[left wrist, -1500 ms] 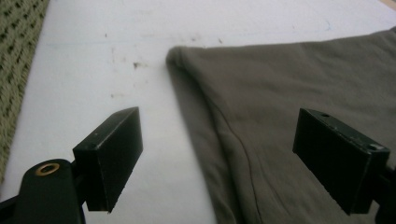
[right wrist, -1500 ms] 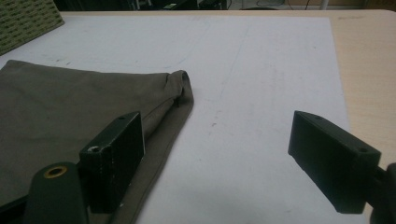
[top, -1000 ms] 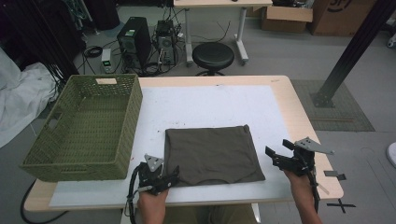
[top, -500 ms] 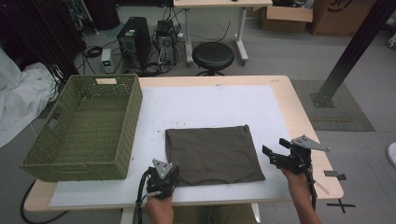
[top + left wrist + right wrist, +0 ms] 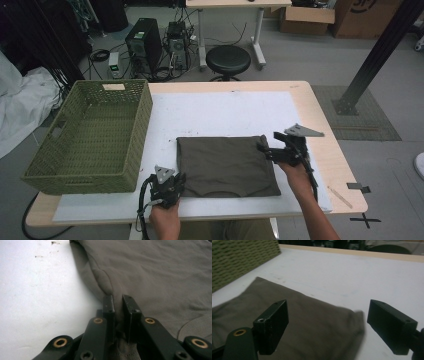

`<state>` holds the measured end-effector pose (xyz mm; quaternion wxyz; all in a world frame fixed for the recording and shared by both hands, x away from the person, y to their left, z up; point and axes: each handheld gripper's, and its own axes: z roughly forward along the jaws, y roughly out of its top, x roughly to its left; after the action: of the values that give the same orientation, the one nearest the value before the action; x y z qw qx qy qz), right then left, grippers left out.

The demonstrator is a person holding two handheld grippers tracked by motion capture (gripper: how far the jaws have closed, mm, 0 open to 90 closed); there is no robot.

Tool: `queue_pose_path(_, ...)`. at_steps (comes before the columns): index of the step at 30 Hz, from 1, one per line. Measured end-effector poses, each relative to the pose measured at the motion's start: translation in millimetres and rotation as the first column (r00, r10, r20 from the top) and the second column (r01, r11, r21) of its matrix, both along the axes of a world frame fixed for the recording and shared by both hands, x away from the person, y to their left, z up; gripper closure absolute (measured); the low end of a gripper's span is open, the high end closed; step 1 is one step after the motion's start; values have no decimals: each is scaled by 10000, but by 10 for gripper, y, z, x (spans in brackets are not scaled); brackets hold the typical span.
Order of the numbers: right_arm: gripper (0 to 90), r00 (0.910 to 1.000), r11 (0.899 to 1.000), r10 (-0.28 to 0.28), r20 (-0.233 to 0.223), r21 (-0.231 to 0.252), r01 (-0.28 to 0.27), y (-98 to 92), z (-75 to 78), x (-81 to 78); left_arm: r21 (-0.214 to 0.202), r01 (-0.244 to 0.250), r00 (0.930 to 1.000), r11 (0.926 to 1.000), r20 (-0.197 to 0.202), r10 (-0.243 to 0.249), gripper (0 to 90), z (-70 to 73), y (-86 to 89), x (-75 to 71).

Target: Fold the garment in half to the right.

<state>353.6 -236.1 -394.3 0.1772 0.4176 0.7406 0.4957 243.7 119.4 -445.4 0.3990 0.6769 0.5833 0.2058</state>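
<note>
I see my left gripper (image 5: 176,181) as a black block topped by a grey three-cornered plate, with a black cable looping down beside the hand (image 5: 164,217). My right gripper (image 5: 265,149) is black too, carrying a wider grey plate, its cable trailing along the bare forearm. Close up, my jaws are matte black bars ending in rectangular pads (image 5: 109,305), with brass-ringed pivot holes and dark hex screws.

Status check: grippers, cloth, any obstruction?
Left gripper just closed, pinching the folded cloth at its near-left edge. Right gripper open at the far-right corner. Nothing in the way.
</note>
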Motion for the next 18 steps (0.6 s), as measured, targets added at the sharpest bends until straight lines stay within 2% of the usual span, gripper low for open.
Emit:
queue_pose_path(5,184,9940,9934,1095,46,-342,-1093,544,44,315,66,25,9999,10000,128,-26,818,15,14,14)
queue_pose_path(10,217,9785,9775,2062,23,-468,-2059,1075,46,589,-33,26,9999,10000,108,-25,818,13,35,40)
queue_pose_path(14,277,9630,9594,2686,-234,-825,-2696,1488,-2,788,164,112,9999,9998,80,-114,818,5,25,35)
queue_pose_path(16,312,9531,9467,2978,-544,-1113,-3022,1693,-63,876,186,140,9999,9997,32,-141,818,-4,28,37)
queue_pose_path(18,362,9362,9290,3367,-1003,-1265,-3477,1887,-153,943,238,146,9999,9996,-5,-146,817,-12,23,39)
